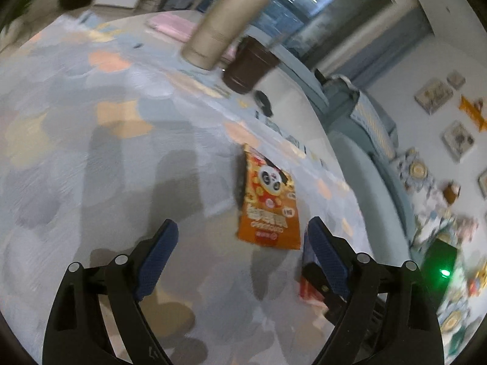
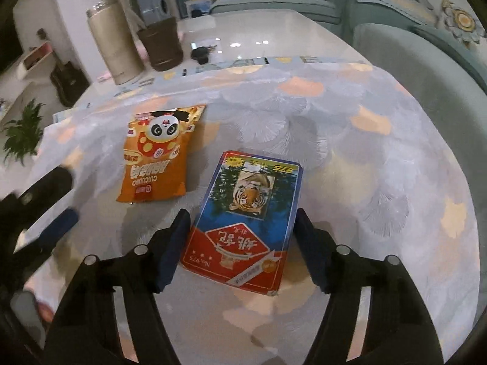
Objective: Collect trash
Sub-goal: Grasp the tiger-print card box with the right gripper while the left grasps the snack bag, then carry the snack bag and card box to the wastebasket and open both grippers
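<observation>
An orange snack bag with a panda (image 2: 158,155) lies flat on the patterned tablecloth; it also shows in the left wrist view (image 1: 269,200). A blue and red card box with a tiger picture (image 2: 246,225) lies right of the bag. My right gripper (image 2: 240,243) is open with its fingers on either side of the box's near half; I cannot tell if the pads touch it. My left gripper (image 1: 243,252) is open and empty above the cloth, just short of the bag. The right gripper and box edge show at the left wrist view's right side (image 1: 316,276).
A tall metal flask (image 2: 114,42) and a brown cup (image 2: 162,44) stand at the far side of the table, with a small dark object (image 2: 199,53) beside them. A teal sofa (image 2: 411,45) runs along the table's right side. The left gripper (image 2: 45,210) shows at left.
</observation>
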{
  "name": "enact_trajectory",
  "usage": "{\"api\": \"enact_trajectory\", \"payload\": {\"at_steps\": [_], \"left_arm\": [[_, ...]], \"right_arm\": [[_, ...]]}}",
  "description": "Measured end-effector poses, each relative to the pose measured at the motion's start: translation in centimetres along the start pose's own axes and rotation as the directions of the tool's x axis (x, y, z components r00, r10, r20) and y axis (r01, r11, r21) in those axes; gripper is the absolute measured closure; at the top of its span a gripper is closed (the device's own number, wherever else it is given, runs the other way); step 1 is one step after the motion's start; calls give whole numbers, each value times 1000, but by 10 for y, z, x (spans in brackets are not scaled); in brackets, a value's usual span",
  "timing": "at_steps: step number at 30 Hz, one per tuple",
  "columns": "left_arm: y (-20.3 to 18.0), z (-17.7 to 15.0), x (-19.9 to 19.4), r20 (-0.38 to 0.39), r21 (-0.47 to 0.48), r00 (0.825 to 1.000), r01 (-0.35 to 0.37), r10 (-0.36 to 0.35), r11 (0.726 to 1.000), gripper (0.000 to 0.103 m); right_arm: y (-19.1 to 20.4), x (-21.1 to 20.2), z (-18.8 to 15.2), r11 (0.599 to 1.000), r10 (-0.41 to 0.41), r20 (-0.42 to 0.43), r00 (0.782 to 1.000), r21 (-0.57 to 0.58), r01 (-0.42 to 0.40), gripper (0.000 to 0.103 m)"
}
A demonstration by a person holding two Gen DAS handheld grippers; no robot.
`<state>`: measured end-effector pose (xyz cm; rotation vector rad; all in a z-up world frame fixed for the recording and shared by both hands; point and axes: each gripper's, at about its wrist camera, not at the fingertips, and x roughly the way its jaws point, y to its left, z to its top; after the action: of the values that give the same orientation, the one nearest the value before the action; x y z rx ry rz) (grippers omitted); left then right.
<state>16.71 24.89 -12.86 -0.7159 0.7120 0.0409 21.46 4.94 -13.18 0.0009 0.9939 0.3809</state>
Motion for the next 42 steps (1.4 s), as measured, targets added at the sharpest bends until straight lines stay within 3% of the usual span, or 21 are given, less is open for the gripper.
{"api": "enact_trajectory", "payload": {"at_steps": [3,7,10,13,16,17,19,22,25,26,27,29,34,36,38,40,42], "left_arm": [[-12,2,16,-13,57,999,-41,42,998,18],[-34,1,34,-36,151,996,-71,77,986,17],[-53,-1,49,-41,229,988,-133,146,964,16],[-69,-1,67,-37,310,965,-234,258,921,15],[-86,-5,89,-28,418,916,-352,399,837,13],[-88,-6,91,-23,432,907,-369,419,823,13],[-87,-6,90,-5,434,901,-388,433,813,24],[-79,-3,78,16,394,916,-374,401,840,37],[-82,-7,71,33,396,934,-340,356,853,58],[-85,-9,69,41,407,940,-326,340,853,73],[-88,-12,69,32,418,949,-298,314,858,99],[-92,-16,67,37,424,954,-285,298,860,99],[-91,-21,49,39,394,980,-192,193,899,101],[-91,-22,43,29,379,989,-147,147,914,101],[-94,-23,36,26,372,991,-131,131,919,101],[-95,-24,32,25,367,992,-125,124,922,101],[-95,-25,24,31,355,995,-100,95,930,101]], "right_arm": [[-28,-9,-4,994,103,11,995,30,-104,45],[-66,-19,-9,997,63,24,998,47,-64,45],[-89,-22,-11,996,50,33,998,76,-53,45],[-93,-24,-16,998,31,59,998,61,-35,45],[-84,-22,-17,1000,12,60,998,20,-13,45],[-84,-22,-16,1000,18,59,998,15,-19,45],[-85,-22,-16,999,26,59,998,17,-27,45],[-85,-23,-17,999,34,61,998,7,-34,45],[-81,-27,-18,999,34,91,995,-12,-33,45],[-81,-29,-18,999,37,104,994,-16,-35,46],[-80,-33,-19,999,50,125,991,-23,-48,46],[-81,-39,-20,998,65,156,986,-30,-61,46],[-88,-43,-19,996,90,179,980,-7,-90,46],[-91,-45,-19,996,85,194,977,9,-88,80],[-96,-43,-19,987,156,173,972,18,-162,102],[-97,-32,-18,989,137,102,985,34,-141,102],[-100,-31,-18,982,177,98,979,45,-182,100]]}}
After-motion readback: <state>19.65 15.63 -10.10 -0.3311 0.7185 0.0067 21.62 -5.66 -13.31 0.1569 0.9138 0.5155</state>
